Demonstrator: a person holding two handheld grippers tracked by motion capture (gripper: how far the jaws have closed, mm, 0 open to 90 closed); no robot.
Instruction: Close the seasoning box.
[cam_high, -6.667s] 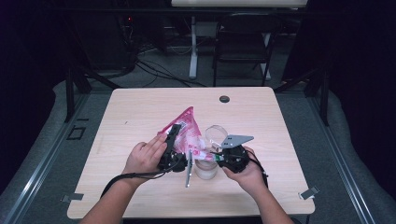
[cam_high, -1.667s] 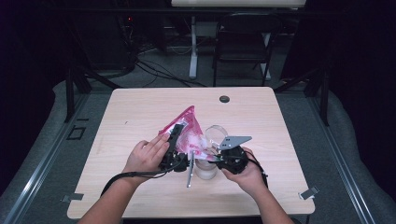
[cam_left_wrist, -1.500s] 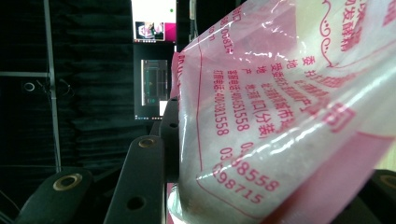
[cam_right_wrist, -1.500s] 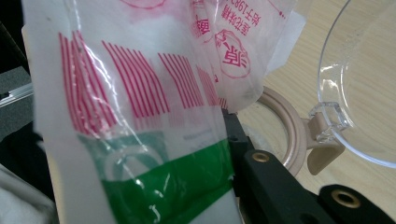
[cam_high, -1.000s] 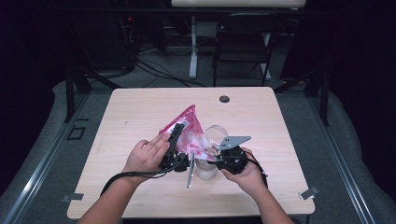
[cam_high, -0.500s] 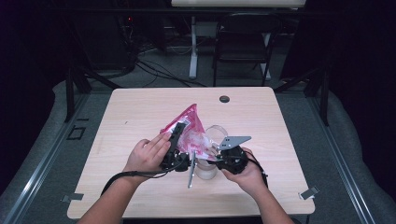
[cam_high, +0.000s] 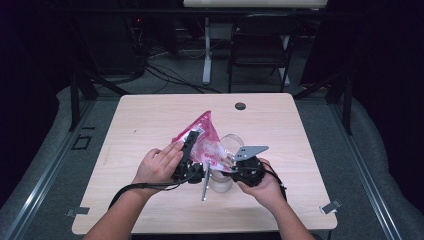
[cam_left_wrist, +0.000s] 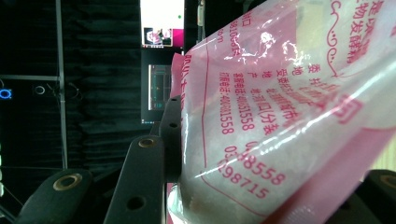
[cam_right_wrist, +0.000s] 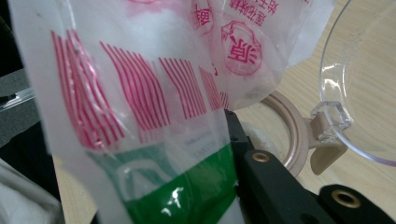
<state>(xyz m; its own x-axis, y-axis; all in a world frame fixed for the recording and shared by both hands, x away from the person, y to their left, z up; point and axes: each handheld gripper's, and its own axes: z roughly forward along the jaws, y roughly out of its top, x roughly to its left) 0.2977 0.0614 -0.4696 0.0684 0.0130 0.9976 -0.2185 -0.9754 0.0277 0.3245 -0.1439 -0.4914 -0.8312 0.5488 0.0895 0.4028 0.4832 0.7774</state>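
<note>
left claw (cam_high: 191, 142) | grips pink bag (cam_high: 202, 137) (tilted) | right claw (cam_high: 235, 165) pinches it

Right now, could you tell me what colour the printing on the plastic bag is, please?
Pink-red on the clear bag, with a green band at one end; the left gripper view shows it best.

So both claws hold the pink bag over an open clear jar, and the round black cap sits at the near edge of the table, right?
Not the near edge. In the high view the black cap lies at the far edge of the table. The rest holds: both claws grip the pink bag over the clear jar.
</note>
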